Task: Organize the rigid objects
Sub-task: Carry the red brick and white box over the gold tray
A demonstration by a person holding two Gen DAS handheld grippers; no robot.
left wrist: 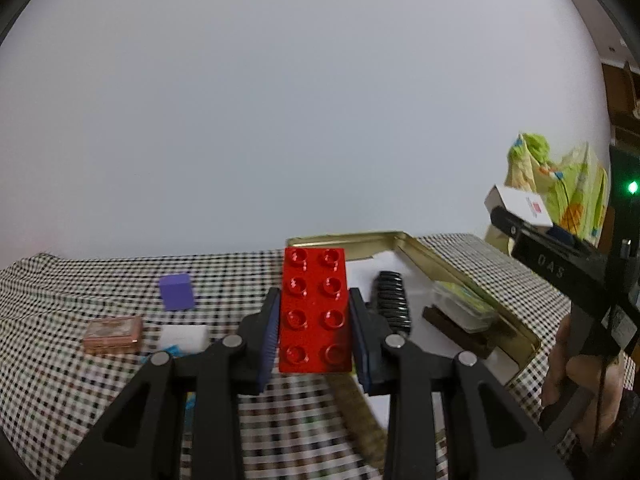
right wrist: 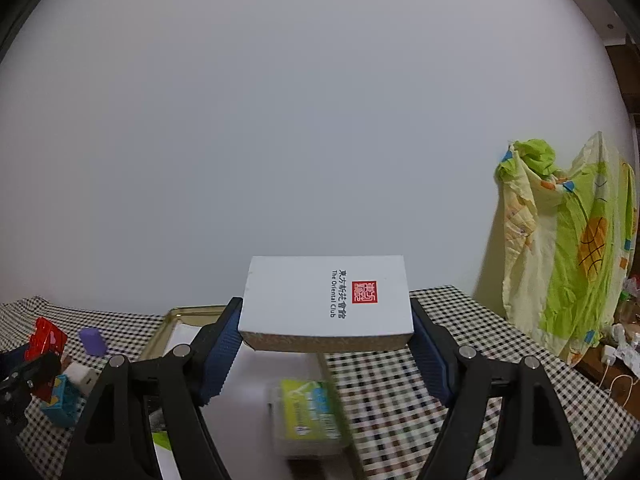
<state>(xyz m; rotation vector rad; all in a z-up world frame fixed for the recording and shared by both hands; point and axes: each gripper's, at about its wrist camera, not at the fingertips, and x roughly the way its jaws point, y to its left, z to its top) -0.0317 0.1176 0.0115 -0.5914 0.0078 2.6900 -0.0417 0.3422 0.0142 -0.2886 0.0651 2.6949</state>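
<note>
In the claws: one red brick (left wrist: 315, 312) (eight studs), one white box (right wrist: 326, 302).

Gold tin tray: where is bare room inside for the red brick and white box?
In the gold tin tray, white floor lies bare between the back wall and black comb. The right side is crowded by the green-labelled clear box and brown bar.
</note>
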